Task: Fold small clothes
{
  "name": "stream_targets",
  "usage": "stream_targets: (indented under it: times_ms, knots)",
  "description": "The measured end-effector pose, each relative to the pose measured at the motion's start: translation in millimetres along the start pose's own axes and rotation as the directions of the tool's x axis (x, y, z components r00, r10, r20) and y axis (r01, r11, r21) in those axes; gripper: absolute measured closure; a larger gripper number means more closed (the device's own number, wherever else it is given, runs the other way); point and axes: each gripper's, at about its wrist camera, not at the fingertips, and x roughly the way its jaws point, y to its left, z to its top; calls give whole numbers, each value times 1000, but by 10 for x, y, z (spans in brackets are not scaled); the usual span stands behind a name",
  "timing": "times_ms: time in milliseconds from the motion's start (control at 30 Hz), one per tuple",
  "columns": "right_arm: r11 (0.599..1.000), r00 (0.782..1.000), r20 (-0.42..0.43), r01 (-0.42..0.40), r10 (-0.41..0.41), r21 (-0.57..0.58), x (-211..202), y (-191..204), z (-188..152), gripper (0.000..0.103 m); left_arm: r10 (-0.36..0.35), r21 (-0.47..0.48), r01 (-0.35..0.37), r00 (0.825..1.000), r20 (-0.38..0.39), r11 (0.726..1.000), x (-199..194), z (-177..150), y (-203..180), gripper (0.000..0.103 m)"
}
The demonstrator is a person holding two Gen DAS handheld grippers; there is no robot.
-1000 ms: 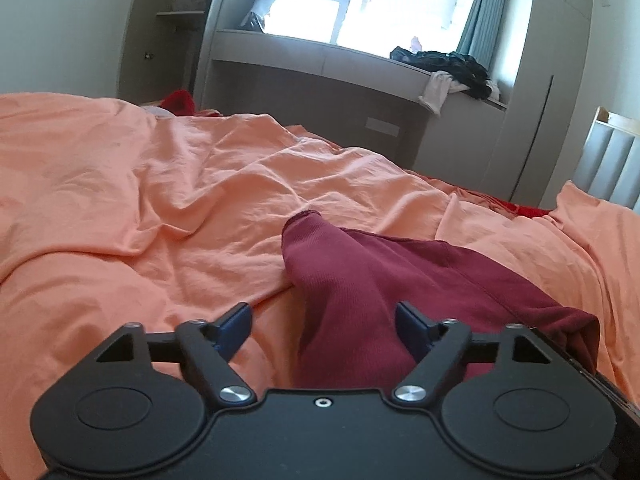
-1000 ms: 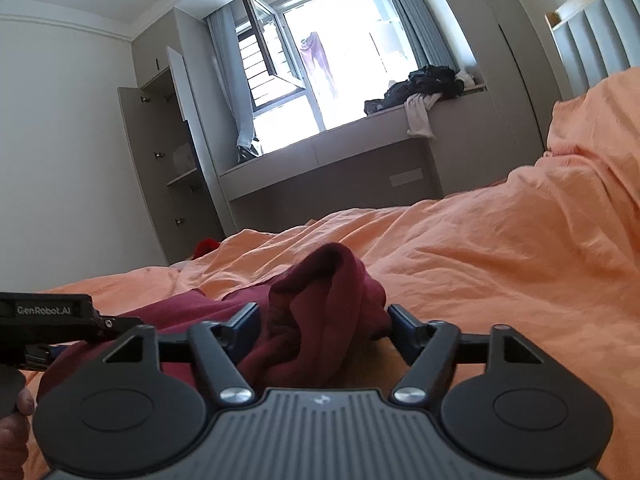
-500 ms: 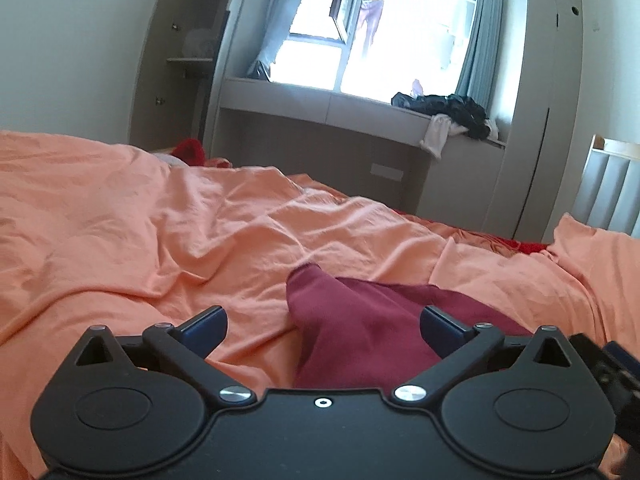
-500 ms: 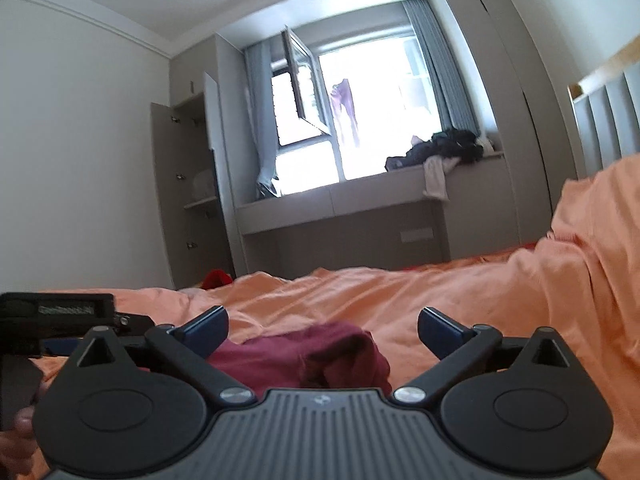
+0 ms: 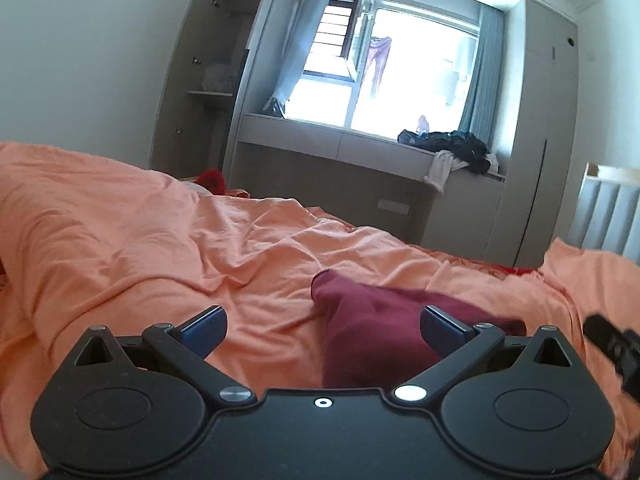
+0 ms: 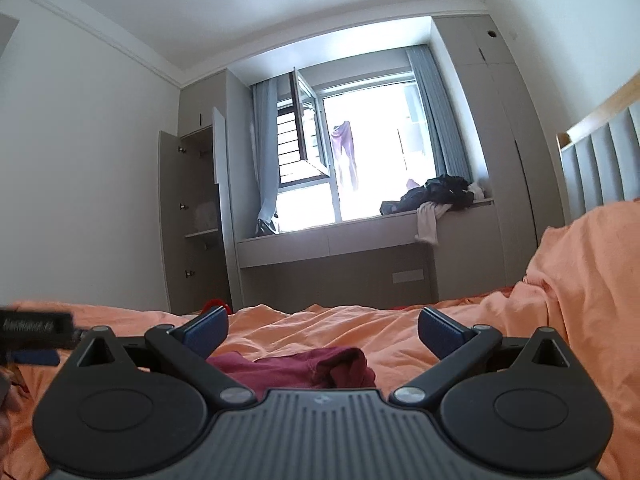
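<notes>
A dark red garment point(image 5: 372, 332) lies folded on the orange bedsheet point(image 5: 160, 248). In the left wrist view my left gripper point(image 5: 322, 326) hovers just short of it, open, with blue pads point(image 5: 204, 326) wide apart and nothing gripped. In the right wrist view the same garment point(image 6: 304, 370) lies low on the sheet, its bunched end toward the right. My right gripper point(image 6: 322, 330) stands open above it, pointing level at the window, with nothing between its fingers. The left gripper point(image 6: 36, 330) shows at the left edge of the right wrist view.
A rumpled orange sheet point(image 6: 560, 300) covers the bed and rises at the right near a padded headboard point(image 6: 596, 172). Beyond the bed stand a window bench point(image 5: 352, 148) with dark clothes point(image 5: 452, 146) piled on it, an open cupboard point(image 5: 208, 80) and a red item point(image 5: 212, 180).
Both grippers opened fully, let go of the red garment and drew back and up from it. The garment now lies on the sheet, lower and smaller in both views.
</notes>
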Motion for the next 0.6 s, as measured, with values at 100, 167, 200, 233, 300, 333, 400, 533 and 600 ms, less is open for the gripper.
stream_targets:
  times_ms: [100, 167, 200, 233, 300, 333, 400, 533, 600]
  knots:
    - [1000, 1000, 0, -6, 6, 17, -137, -3, 11, 0, 35, 42, -36, 999, 15, 998, -223, -107, -29, 1]
    - [1000, 1000, 1, -9, 9, 24, -216, -11, 23, 0, 55, 59, -56, 998, 25, 997, -349, -164, -35, 1]
    - [1000, 1000, -1, -10, 10, 24, -248, -17, 29, 0, 61, 68, -63, 998, 26, 996, -411, -191, -40, 1]
    - [1000, 1000, -2, -11, 11, 22, -289, -14, 27, 0, 64, 74, -65, 998, 25, 995, -451, -209, -52, 1]
    - [1000, 1000, -2, -8, 8, 12, -383, -8, 13, 0, 63, 80, -65, 998, 22, 995, -552, -261, -52, 1]
    - [1000, 1000, -1, -7, 7, 7, -423, -4, 7, 0, 64, 80, -65, 998, 22, 995, -587, -286, -55, 1]
    - [1000, 1000, -3, -5, 5, -5, -501, 9, -7, 0, 64, 81, -66, 998, 24, 995, -654, -335, -63, 1]
    - [1000, 1000, -17, 2, -2, -12, -630, 8, -30, 0, 64, 93, -65, 998, 15, 994, -731, -430, -92, 1]
    - [1000, 1000, -18, 14, -15, -26, -715, 11, -60, 0, 60, 104, -61, 998, 10, 993, -762, -488, -119, 1]
